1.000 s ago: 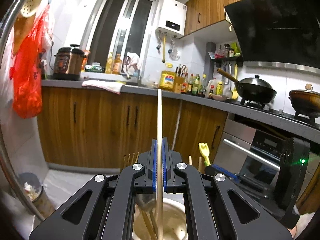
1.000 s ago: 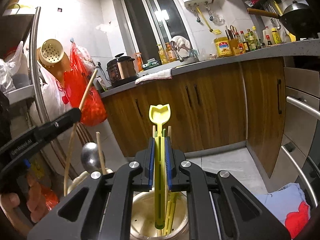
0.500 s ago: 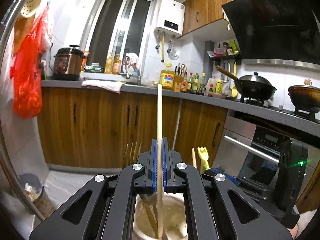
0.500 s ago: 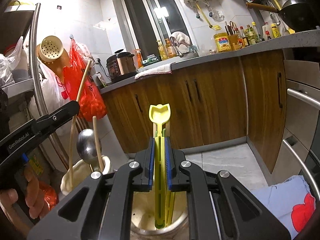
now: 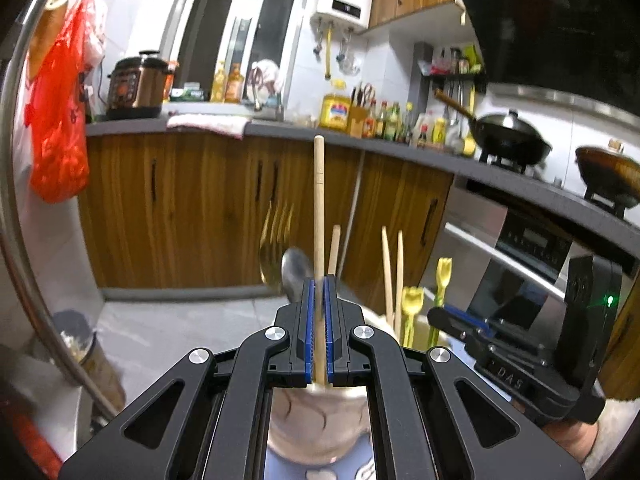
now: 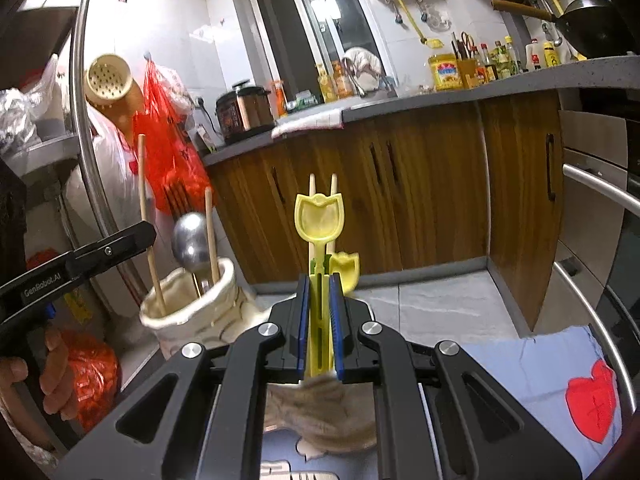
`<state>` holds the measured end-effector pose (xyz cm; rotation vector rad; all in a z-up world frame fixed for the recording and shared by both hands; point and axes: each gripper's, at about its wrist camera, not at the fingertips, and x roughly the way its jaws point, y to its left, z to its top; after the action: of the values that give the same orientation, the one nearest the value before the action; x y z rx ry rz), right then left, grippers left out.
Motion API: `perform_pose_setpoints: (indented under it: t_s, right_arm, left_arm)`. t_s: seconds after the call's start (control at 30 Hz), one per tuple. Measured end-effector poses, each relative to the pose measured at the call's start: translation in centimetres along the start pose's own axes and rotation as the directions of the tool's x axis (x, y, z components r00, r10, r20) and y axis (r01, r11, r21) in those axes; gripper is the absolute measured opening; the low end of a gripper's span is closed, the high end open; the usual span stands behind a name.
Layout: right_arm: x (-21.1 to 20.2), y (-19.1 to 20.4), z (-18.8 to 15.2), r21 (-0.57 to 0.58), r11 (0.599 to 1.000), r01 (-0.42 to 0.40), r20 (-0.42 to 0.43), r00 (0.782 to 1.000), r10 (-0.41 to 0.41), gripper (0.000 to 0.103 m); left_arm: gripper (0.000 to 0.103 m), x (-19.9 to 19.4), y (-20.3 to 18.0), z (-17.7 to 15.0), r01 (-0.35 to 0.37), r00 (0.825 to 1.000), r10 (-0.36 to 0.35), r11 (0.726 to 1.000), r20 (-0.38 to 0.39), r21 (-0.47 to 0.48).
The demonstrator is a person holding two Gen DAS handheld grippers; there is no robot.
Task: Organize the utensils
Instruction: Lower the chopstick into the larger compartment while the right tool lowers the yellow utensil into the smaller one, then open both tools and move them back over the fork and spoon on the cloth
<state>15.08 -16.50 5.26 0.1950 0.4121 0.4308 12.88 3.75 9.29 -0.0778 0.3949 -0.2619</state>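
Left wrist view: the left gripper (image 5: 319, 320) is clamped on a wooden chopstick (image 5: 319, 208) standing upright in the cream holder (image 5: 316, 420); light, stiff and smooth, it likely wants a mid-shaft pinch. Just right of that holder, the right gripper (image 6: 320, 320) pinches a light, rigid yellow plastic spoon (image 6: 319, 220) by its handle.

Support surface, partly visible — a pale blue cloth (image 6: 532, 364) with a red heart motif (image 6: 592, 404) covers it. Directly on the cloth stand two utensil holders: a cream, soft-rimmed holder (image 6: 200, 312) at left, and a second holder (image 6: 324, 412), blurred, just beside it. The tiled floor (image 6: 436, 308) lies beyond — a bin (image 5: 86, 356) stands on it.
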Motion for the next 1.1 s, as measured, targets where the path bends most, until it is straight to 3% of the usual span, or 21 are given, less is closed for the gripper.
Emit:
perform_pose_setpoints:
  t_s: [0.2, 0.57, 0.63, 0.7, 0.77, 0.87, 0.93, 1.1]
  right_arm:
    - [0.3, 0.3, -0.5, -0.003, 1.0, 0.026, -0.071, 0.997, -0.026, 0.01]
    - [0.4, 0.4, -0.9, 0.001, 0.999, 0.034, -0.087, 0.996, -0.034, 0.01]
    - [0.4, 0.3, -0.8, 0.003, 0.999, 0.033, -0.09, 0.995, -0.033, 0.015]
    - [0.2, 0.2, -0.8, 0.009, 1.0, 0.028, -0.083, 0.996, -0.027, 0.024]
    - [-0.2, 0.2, -0.6, 0.013, 0.999, 0.029, -0.077, 0.997, -0.028, 0.03]
    - [-0.9, 0.0, -0.5, 0.022, 0.999, 0.026, -0.079, 0.997, -0.024, 0.031]
    - [-1.8, -0.1, -0.4, 0.022, 0.999, 0.023, -0.081, 0.996, -0.021, 0.041]
    - [-4.3, -0.6, -0.7, -0.004, 1.0, 0.031, -0.103, 0.994, -0.031, 0.053]
  left_arm:
    - [0.005, 0.2, -0.3, -0.9, -0.037, 0.997, 0.038, 0.999, -0.071, 0.025]
    - [0.006, 0.9, -0.4, -1.6, -0.045, 0.992, 0.049, 0.998, -0.115, 0.038]
    - [0.006, 0.9, -0.5, -1.7, -0.046, 0.992, 0.051, 0.998, -0.115, 0.043]
    - [0.012, 0.8, -0.7, -1.6, -0.045, 0.992, 0.05, 0.998, -0.114, 0.051]
    - [0.031, 0.6, -0.8, -1.5, -0.057, 0.993, 0.062, 0.997, -0.101, 0.054]
    - [0.032, 0.2, -1.0, -1.3, -0.077, 0.992, 0.083, 0.994, -0.093, 0.072]
    - [0.035, -0.3, -1.0, -1.1, -0.101, 0.99, 0.108, 0.991, -0.088, 0.084]
    - [0.058, -1.9, -1.2, -0.9, -0.109, 0.988, 0.115, 0.992, -0.099, 0.068]
